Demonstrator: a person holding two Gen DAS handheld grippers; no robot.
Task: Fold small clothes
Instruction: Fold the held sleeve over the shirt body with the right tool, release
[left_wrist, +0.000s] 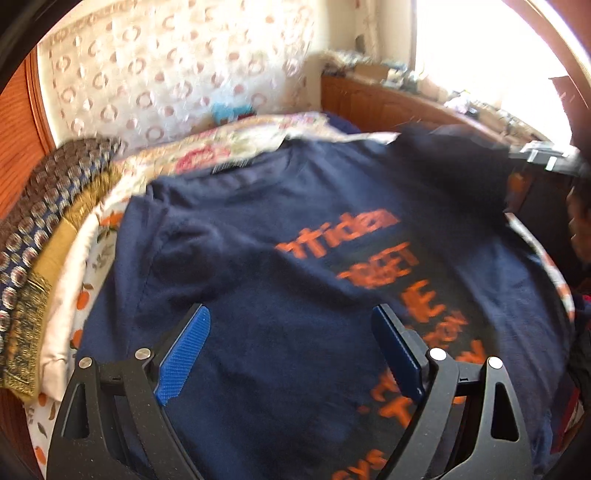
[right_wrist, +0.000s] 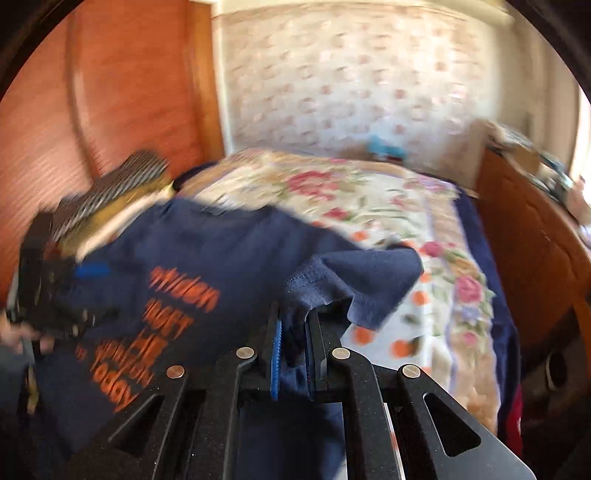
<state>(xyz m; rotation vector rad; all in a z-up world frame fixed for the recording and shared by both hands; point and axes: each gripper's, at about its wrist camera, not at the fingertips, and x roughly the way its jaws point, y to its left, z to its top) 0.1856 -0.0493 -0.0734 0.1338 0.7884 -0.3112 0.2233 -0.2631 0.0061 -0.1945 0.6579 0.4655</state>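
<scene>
A bed (right_wrist: 424, 206) with a floral cover fills the room between a papered wall (right_wrist: 351, 81) and wooden panelling, and my work lies on it. My right gripper (right_wrist: 293, 345) is clamped tight on a fold of the navy T-shirt (left_wrist: 295, 266): the cloth bunches up between the blue pads (right_wrist: 276, 354), and the sleeve (right_wrist: 369, 280) hangs lifted off the bedspread just ahead of the fingers. My left gripper (left_wrist: 291, 347) stands wide apart with nothing between its pads (left_wrist: 183, 354); it hovers over the lower part of the shirt, whose orange lettering (left_wrist: 369, 258) runs under and past my right-hand finger. The shirt lies chest up, collar toward the far side, spread over most of the near bed.

From the left wrist view, the shirt's left edge nearly meets the orange-fruit sheet (left_wrist: 79, 302), while its right shoulder rises dark and crumpled toward my other gripper. Beyond the collar the flowered bedspread (right_wrist: 369, 192) lies open, with room there.

A stack of folded patterned textiles (left_wrist: 40, 236) sits close along the left side of the shirt. A wooden headboard (left_wrist: 388, 103) with blurred clutter on top stands at the far right, under a bright window (left_wrist: 491, 48).
</scene>
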